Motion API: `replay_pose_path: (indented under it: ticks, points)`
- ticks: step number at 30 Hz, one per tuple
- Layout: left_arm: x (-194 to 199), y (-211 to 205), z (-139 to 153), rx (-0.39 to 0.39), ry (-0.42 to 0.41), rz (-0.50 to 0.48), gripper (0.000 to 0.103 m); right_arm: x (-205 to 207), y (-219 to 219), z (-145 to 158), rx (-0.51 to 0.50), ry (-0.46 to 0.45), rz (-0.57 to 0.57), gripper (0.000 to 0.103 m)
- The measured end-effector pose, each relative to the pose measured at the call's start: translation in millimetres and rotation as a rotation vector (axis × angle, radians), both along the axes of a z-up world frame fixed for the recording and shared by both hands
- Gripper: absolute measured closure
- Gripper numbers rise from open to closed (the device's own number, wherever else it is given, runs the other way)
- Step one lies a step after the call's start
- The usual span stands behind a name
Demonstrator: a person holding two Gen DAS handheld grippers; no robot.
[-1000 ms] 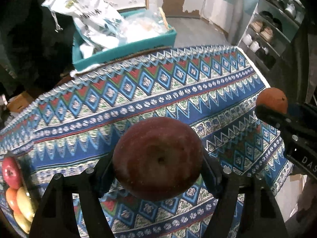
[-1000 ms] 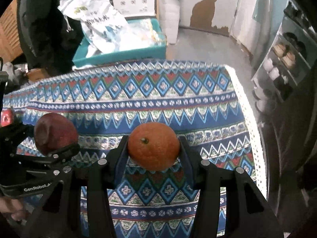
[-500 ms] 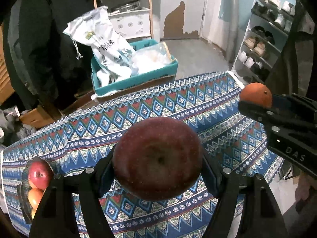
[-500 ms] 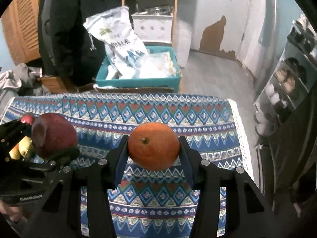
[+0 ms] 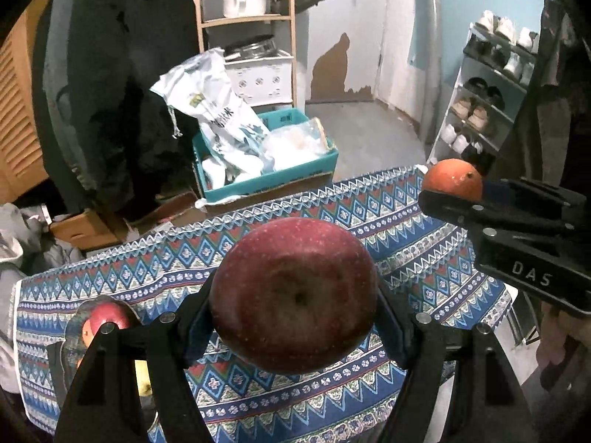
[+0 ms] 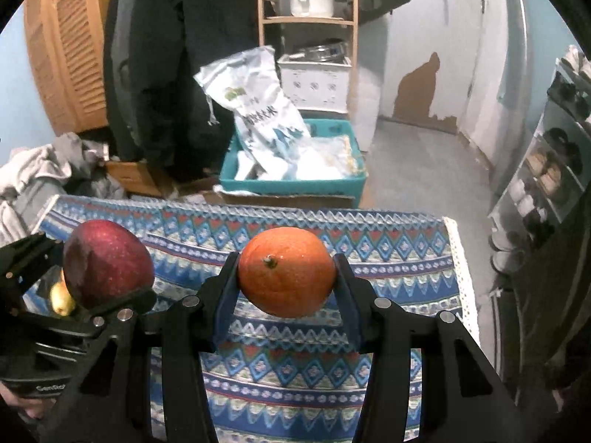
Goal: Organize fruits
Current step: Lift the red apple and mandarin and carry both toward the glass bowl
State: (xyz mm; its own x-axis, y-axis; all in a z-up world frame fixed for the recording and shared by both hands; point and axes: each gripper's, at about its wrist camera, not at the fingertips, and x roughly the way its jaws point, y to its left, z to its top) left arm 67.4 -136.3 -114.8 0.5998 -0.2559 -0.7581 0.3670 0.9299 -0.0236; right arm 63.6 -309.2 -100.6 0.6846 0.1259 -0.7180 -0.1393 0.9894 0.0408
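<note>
A: While both tongs hang above the counter, note the grips; left tongs pinch a dark red apple between the pads, dimpled end toward the lens; apple clear of the cloth, nothing under it but air.

B: Confirmed from the right side; right tongs pinch an orange, stem nub facing the lens, pads pressed to both flanks; orange also off the counter.

A: Relation of the two?

B: Side by side, apart, not touching; apple at left in the right wrist view, orange at upper right in the left wrist view.

A: Counter wears a patterned cloth, blue with red diamonds and zigzag bands, pale fringe at the edge; a bowl of fruit sits near the cloth's left end; red apple on top, something yellow beneath, partly hidden behind a left finger.

B: Beyond the counter, on the floor: teal crate with a white printed sack leaning out of it; wooden shelf behind with a white pot; shoe rack to the right; a dark coat hangs at left.
</note>
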Motion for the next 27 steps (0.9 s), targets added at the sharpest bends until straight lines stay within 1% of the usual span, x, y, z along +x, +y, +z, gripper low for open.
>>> replay_pose_path:
  ticks: [5,9,17,27]
  points:
    - [-6,16,12,0.002,-0.035,0.017,0.027,-4,17,12,0.003,-0.018,0.024,0.054]
    - [-10,31,16,-0.021,-0.031,0.036,0.027,-8,31,21,-0.001,-0.035,0.045,0.054]
    - [-12,62,22,-0.040,-0.035,0.079,0.027,-10,66,36,-0.012,-0.062,0.102,0.054]
    - [-14,110,25,-0.077,-0.030,0.147,0.027,-8,110,43,-0.030,-0.067,0.172,0.054]
